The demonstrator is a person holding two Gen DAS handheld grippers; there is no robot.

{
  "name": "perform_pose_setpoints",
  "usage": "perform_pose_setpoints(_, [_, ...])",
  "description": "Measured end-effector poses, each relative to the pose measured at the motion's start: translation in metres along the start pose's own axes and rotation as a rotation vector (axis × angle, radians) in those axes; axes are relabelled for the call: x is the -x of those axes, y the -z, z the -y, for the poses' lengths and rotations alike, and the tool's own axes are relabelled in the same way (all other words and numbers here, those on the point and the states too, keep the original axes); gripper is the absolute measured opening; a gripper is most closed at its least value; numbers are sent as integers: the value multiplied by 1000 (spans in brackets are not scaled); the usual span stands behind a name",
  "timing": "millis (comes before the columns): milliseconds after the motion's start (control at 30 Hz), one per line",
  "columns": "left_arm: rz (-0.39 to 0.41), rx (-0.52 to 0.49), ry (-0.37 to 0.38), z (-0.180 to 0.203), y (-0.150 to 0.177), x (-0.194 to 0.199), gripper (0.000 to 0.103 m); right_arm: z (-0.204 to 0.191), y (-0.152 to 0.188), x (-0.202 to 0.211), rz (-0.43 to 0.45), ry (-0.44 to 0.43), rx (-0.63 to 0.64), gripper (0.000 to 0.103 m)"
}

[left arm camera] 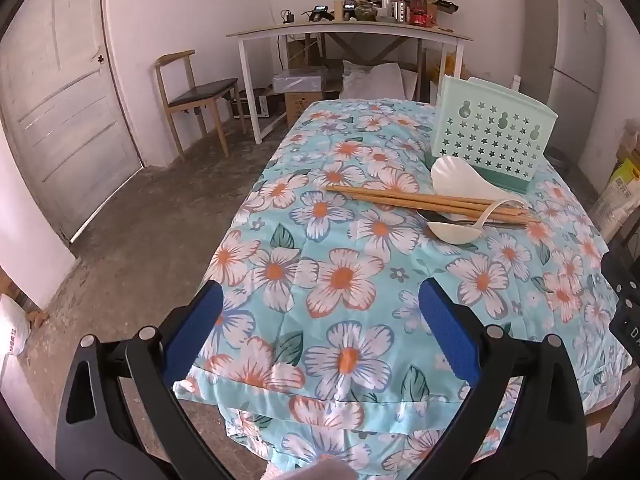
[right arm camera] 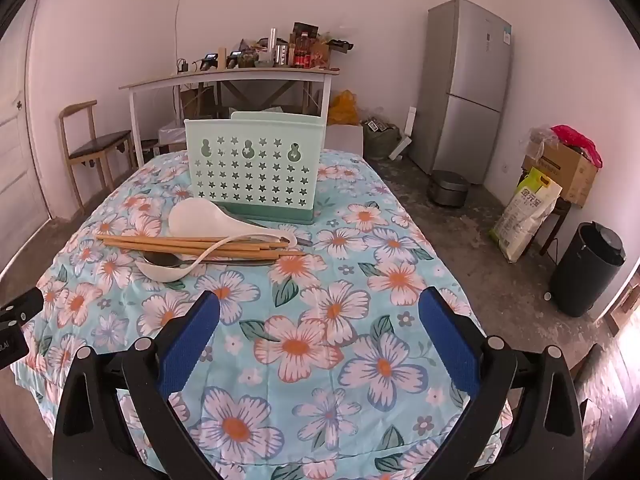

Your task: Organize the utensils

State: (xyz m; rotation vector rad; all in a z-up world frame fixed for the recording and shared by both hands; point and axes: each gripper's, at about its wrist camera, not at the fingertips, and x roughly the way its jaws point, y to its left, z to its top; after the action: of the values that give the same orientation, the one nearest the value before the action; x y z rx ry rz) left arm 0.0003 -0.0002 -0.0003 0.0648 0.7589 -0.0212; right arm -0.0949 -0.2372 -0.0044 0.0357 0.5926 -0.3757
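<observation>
We hold both grippers, left gripper (left arm camera: 320, 312) and right gripper (right arm camera: 320, 316), with fingers spread and empty over the floral counter (right arm camera: 320, 360). Farther off, chopsticks (right arm camera: 192, 245) and spoons (right arm camera: 160, 269) lie tangled before the green holder (right arm camera: 252, 168); lifting one could drag others.

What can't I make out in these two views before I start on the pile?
- Holder inside: both views show only its perforated wall.
- Metal spoon: handle hidden under the chopsticks and the white spoon.
- Chopstick count: overlapping, can't tell.
- Paddle handle end: behind the pile.
</observation>
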Motion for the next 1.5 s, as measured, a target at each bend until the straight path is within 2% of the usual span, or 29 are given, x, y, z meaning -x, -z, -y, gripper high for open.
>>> perform_pose_setpoints(333, [13,19,6,-1,-1,2,95,0,-1,0,-1,-1,-1,97])
perform_pose_setpoints(467, [16,17,9,14,4,7,95,0,-1,0,0,-1,-1,97])
perform_pose_setpoints(533, [11,2,35,2,-1,0,95,0,-1,0,0,-1,-1,97])
perform_pose_setpoints(1500, [27,4,18,-4,0,2,95,-1,-2,2,5,-3,-11,97])
